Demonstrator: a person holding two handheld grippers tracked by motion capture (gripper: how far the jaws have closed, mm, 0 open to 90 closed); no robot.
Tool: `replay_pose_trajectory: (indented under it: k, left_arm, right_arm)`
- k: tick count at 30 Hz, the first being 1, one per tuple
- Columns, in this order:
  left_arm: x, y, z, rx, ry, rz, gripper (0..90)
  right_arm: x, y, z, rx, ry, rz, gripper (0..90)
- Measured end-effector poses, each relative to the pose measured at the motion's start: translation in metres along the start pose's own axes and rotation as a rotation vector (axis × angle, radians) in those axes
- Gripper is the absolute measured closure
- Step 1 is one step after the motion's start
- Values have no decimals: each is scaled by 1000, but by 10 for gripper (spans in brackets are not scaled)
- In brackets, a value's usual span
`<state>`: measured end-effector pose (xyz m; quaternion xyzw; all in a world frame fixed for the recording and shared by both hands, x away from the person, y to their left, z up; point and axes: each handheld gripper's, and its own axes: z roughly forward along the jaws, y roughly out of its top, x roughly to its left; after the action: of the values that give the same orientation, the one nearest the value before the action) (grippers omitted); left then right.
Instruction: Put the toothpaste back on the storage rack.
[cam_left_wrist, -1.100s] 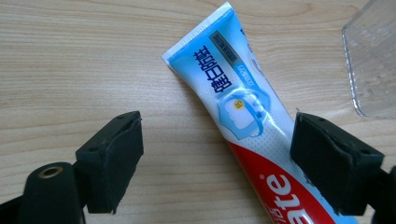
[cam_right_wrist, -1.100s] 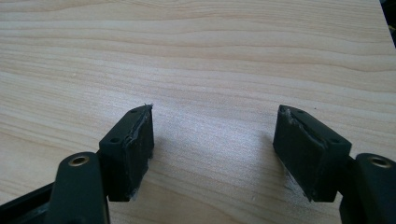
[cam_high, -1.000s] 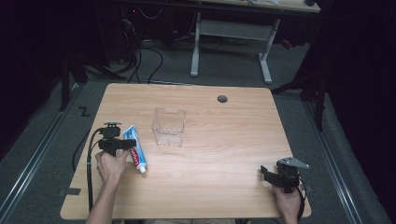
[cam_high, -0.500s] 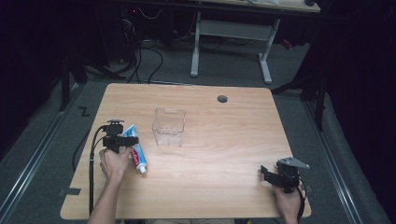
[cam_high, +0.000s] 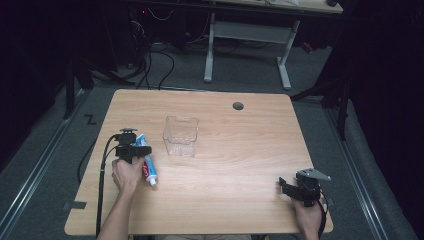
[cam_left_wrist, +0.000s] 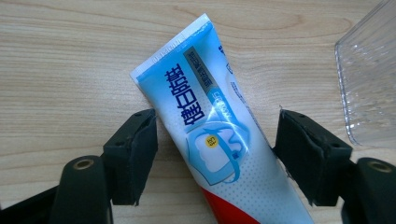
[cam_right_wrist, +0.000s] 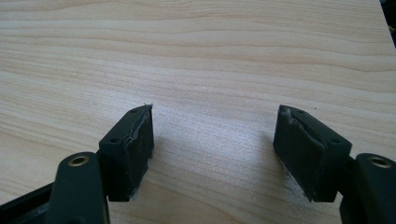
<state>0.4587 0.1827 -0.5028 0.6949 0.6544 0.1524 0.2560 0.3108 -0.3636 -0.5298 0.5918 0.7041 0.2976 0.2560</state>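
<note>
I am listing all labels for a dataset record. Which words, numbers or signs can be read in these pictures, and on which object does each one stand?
"健白防蛀": large blue characters along the toothpaste tube.
Grey band beside them, white characters: too small to read.
Faint slanted white lettering on the blue part: blurred, not readable.
Yellow round mark on the tooth drawing: unreadable.
Clear plastic box, table: no text.

Toothpaste tube (cam_high: 146, 162) lies on the desk (cam_high: 240, 150) near its left edge. Clear box (cam_high: 180, 136) stands just right of it, toward the far edge. Right hand-held gripper (cam_high: 286, 185) rests by the near right corner.
</note>
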Motion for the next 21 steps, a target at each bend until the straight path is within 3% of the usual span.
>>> replay_pose_trajectory:
  k: [15, 21]
  left_arm:
    - [0, 1, 3, 17, 11, -17, 330]
    - [-3, 4, 3, 38, 29, 19, 350]
  right_arm:
    - [0, 0, 0, -2, -1, 0, 290]
    - [0, 0, 0, 0, 0, 0, 290]
